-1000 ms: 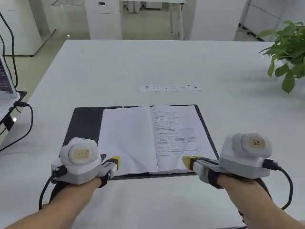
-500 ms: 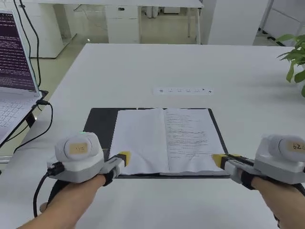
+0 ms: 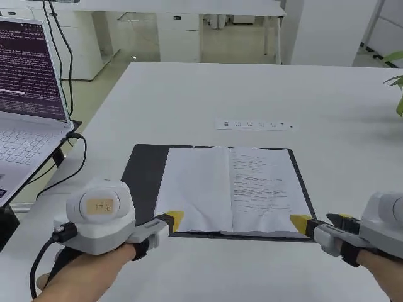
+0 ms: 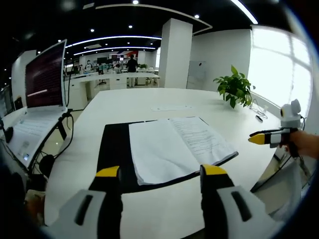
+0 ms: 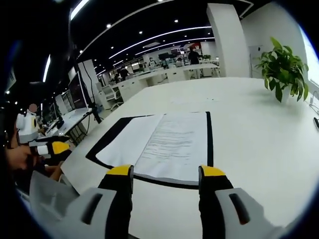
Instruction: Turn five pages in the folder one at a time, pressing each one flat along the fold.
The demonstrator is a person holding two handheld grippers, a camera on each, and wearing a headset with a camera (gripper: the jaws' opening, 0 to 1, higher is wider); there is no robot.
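Note:
A black folder (image 3: 144, 170) lies open on the white table, a blank page (image 3: 195, 185) on its left side and a printed page (image 3: 261, 185) on its right. The same folder (image 4: 117, 149) and printed page (image 5: 177, 142) appear in both gripper views. My left gripper (image 3: 175, 220) hovers at the folder's near left corner, open and holding nothing. My right gripper (image 3: 301, 224) hovers at the near right corner, open as well. In the gripper views the left gripper (image 4: 160, 173) and right gripper (image 5: 166, 173) each show spread yellow-tipped jaws short of the folder's near edge.
A laptop (image 3: 25, 107) with a lit screen stands at the table's left, its cable (image 3: 63, 170) trailing toward the folder. A white power strip (image 3: 255, 124) lies beyond the folder. A potted plant (image 5: 281, 67) stands at the far right. Bare table (image 3: 252, 88) stretches behind.
The head camera has swung left, bringing the laptop into view. Both grippers have spread a little apart toward the folder's near corners; the pages lie as before.

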